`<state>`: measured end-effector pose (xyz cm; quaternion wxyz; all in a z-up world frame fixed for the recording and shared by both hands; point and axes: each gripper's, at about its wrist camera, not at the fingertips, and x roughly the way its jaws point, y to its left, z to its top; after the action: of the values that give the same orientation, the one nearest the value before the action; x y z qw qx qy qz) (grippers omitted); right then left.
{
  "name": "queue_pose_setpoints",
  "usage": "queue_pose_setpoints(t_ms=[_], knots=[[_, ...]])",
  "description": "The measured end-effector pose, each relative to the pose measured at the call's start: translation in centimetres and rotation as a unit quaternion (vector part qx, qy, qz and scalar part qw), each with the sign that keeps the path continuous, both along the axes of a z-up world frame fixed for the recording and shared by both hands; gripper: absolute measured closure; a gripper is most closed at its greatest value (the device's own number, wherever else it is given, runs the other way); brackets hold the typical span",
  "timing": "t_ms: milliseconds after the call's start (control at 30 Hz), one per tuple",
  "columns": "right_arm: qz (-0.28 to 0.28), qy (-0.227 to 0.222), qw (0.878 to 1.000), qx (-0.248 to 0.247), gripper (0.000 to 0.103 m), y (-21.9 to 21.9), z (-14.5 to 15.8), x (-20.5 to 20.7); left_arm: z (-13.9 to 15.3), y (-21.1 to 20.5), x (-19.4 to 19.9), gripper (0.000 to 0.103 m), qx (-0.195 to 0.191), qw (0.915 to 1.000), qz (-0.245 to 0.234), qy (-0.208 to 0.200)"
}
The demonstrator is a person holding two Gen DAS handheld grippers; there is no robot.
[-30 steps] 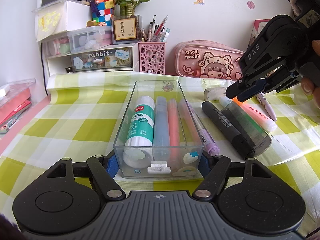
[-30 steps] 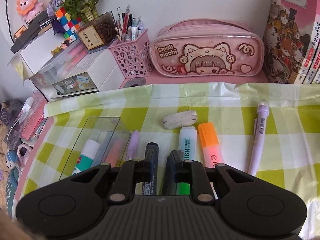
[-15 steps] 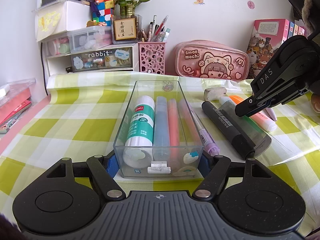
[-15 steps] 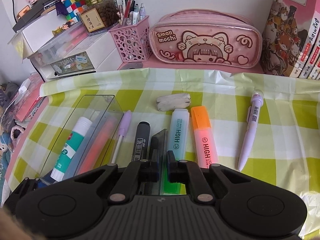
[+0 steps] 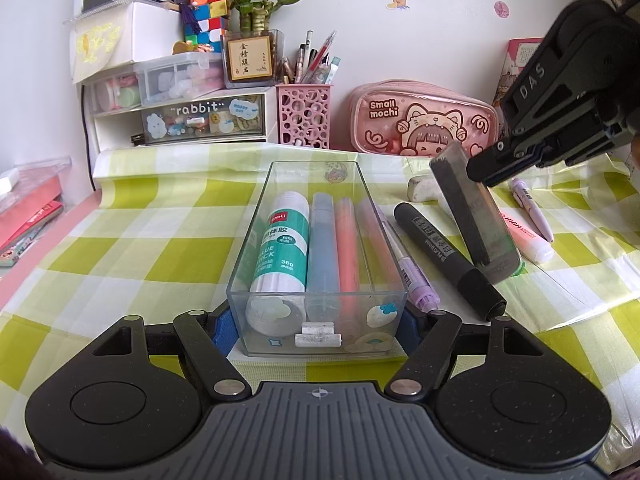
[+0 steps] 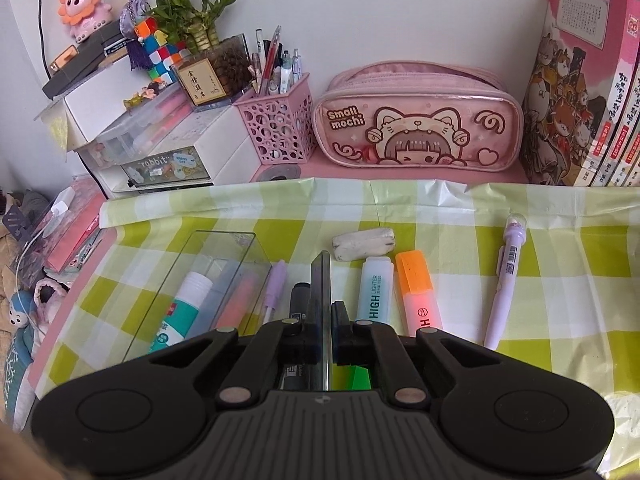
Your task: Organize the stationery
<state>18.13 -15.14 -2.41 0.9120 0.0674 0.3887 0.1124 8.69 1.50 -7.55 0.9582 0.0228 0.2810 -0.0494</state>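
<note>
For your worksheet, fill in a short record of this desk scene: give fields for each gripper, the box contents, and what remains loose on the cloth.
left gripper: shut on clear box
right gripper: shut on dark flat lid, one end raised
box contents: glue stick, blue and orange pens
loose on cloth: black marker, eraser, orange highlighter, purple pen

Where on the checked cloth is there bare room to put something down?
Left of the clear box, the cloth lies bare up to the drawer unit. A bare strip also runs behind the eraser, before the pencil case. Right of the box it is crowded with pens and highlighters.
</note>
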Motion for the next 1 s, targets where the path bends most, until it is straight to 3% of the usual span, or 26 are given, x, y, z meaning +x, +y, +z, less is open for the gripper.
queue_pose_setpoints(t_ms=[233, 367, 667, 900, 1000], knots=[[0.007, -0.021, 0.999, 0.029, 0.103, 1.9, 2.6, -0.4, 0.0, -0.1, 0.1, 0.030, 0.000, 1.0000, 0.000, 0.000], [0.028, -0.010, 0.998, 0.052, 0.103, 4.1, 3.1, 0.0, 0.0, 0.0, 0.1, 0.030, 0.000, 1.0000, 0.000, 0.000], [0.032, 0.011, 0.999, -0.012, 0.103, 8.4, 2.4, 1.5, 0.1, -0.1, 0.2, 0.030, 0.000, 1.0000, -0.002, 0.000], [0.020, 0.040, 0.999, -0.024, 0.103, 5.8, 0.5, 2.4, 0.0, 0.0, 0.1, 0.030, -0.002, 1.0000, -0.005, -0.001], [0.014, 0.048, 0.997, -0.050, 0.097, 5.4, -0.7, 2.6, 0.0, 0.0, 0.0, 0.030, -0.002, 1.0000, -0.002, -0.002]])
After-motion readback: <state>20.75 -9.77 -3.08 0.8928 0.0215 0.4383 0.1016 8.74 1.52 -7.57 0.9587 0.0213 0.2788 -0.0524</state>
